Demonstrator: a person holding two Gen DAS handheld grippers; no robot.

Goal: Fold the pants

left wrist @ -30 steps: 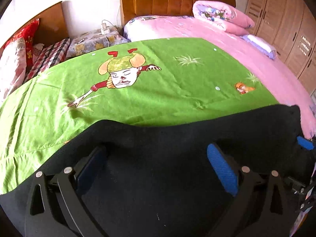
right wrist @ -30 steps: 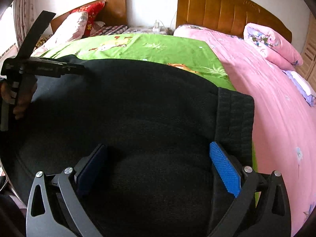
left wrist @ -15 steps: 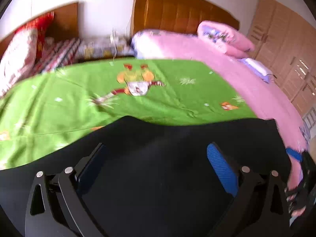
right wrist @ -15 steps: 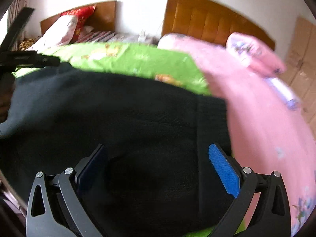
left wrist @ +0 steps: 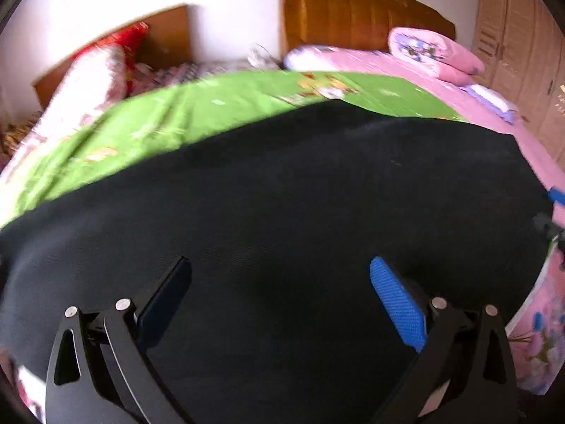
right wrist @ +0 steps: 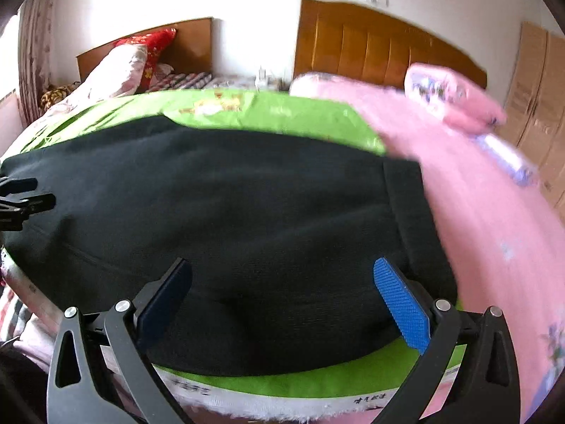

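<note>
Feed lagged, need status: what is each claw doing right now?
Left claw: open, over the black pants, holding nothing.
Right claw: open, holding nothing.

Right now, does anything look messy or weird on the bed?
Nothing stands out. The black pants lie spread fairly flat on the green sheet, and both the left gripper and right gripper are open above them.

The black pants [left wrist: 282, 205] are seen spread across the green sheet [left wrist: 169, 120], with the left gripper [left wrist: 279, 296] held wide apart above them.
</note>
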